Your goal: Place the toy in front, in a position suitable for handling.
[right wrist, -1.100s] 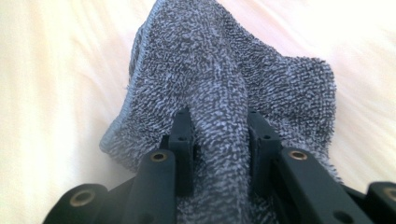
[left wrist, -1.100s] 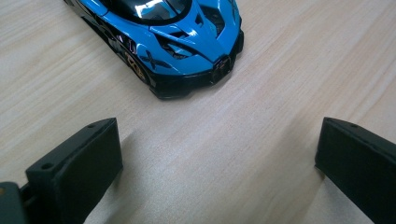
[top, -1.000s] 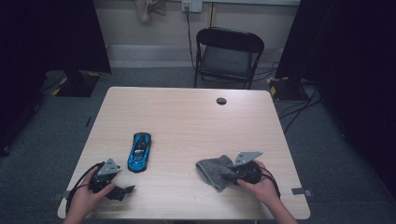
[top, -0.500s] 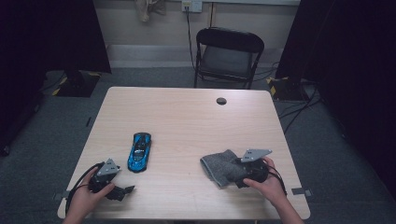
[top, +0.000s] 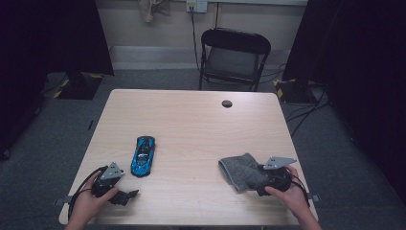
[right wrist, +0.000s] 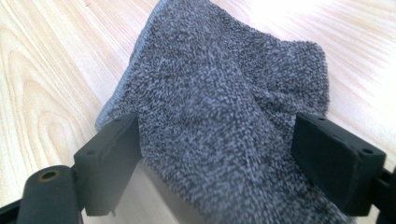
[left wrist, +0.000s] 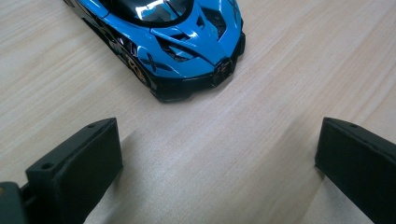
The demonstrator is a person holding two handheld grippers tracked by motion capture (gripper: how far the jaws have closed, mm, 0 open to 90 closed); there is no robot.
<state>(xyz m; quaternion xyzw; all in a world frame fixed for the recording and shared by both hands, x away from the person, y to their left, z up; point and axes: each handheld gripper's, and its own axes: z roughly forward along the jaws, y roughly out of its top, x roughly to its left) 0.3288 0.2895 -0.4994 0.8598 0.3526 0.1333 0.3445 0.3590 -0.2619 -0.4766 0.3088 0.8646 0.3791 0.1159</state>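
Right tool (right wrist: 212, 154) agape astride grey cloth (right wrist: 224, 93)

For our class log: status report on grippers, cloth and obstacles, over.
Left gripper open, nothing between. Right gripper just opened, jaws astride grey cloth. Toy car well clear.

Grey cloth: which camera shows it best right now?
The high view: the whole grey cloth lies bunched on the table at the right gripper. The right gripper view gives a close-up between its open jaws.

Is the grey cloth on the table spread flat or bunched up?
Bunched up. The grey cloth lies in a rumpled heap with folds, and the right gripper view shows a raised ridge across it, not a flat sheet.
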